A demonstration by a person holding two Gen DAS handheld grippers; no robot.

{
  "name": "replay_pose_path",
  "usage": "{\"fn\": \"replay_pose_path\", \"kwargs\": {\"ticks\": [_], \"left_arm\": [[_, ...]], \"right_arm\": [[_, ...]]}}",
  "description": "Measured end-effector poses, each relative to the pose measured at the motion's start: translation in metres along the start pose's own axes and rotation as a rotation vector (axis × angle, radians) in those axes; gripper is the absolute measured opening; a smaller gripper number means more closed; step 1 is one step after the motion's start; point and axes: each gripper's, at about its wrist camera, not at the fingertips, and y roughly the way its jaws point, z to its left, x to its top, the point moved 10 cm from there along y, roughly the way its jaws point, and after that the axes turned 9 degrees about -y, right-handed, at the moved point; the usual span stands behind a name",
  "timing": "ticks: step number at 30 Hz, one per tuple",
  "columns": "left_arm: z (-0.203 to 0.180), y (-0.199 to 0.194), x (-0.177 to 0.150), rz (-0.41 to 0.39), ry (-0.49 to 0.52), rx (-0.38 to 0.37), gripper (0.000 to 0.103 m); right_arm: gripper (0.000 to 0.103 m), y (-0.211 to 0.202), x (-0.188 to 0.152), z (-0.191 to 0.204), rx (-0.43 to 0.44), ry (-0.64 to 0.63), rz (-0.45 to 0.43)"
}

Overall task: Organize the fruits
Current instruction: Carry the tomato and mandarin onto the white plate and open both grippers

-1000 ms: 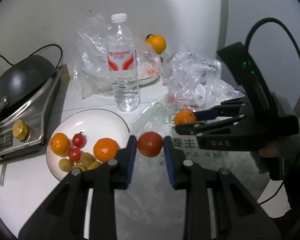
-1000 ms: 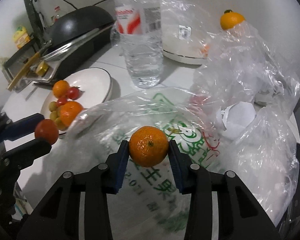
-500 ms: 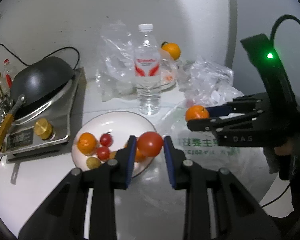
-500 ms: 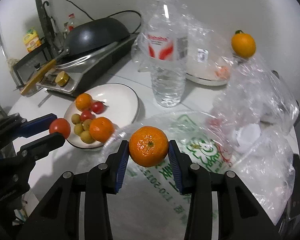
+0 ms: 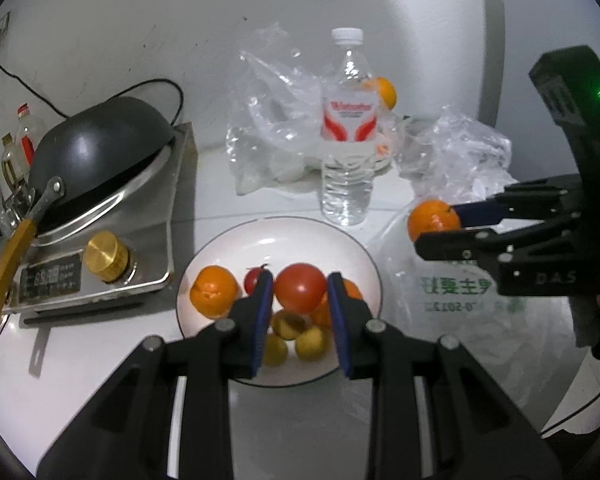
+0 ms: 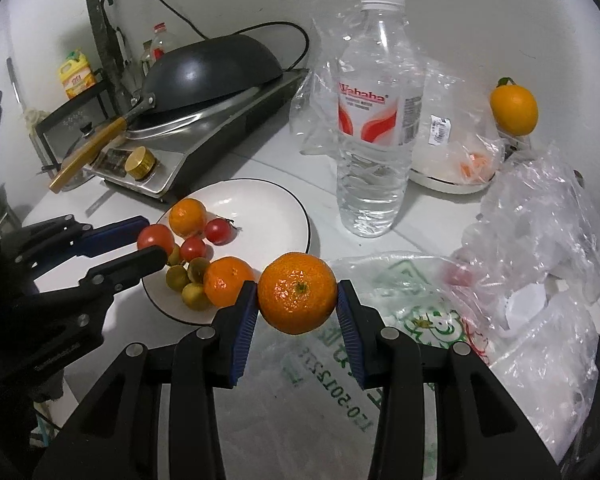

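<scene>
White counter [image 6: 260, 168] against a white wall, wok [image 6: 212, 68] at its far left edge. Your left gripper [image 5: 300, 294] clamps a glossy red tomato [image 5: 300, 287] over the plate [image 5: 284, 236]; your right gripper [image 6: 296, 300] grips a dimpled mandarin [image 6: 297, 292].

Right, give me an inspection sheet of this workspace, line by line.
Surface: white counter, partly covered by plastic bags.
Job's things: white plate holds two tangerines, small red tomatoes and small yellow-green fruits; another orange fruit sits at the back.
Clutter: water bottle, printed plastic bag, crumpled clear bags, second dish.
Grippers: left claw shut on a tomato over the plate; right claw shut on a tangerine over the printed bag.
Cables: black cord behind the cooker.
Surroundings: black wok on a steel cooker, white wall.
</scene>
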Motion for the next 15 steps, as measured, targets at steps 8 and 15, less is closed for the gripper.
{"fn": "replay_pose_path", "kwargs": {"ticks": [8, 15], "left_arm": [[0.013, 0.028, -0.003, 0.038, -0.005, 0.004, 0.028], [0.018, 0.052, -0.007, 0.073, -0.014, 0.000, 0.028]], "right_arm": [[0.042, 0.014, 0.009, 0.000, 0.016, -0.001, 0.002], [0.042, 0.033, 0.014, 0.001, 0.036, -0.008, 0.019]]}}
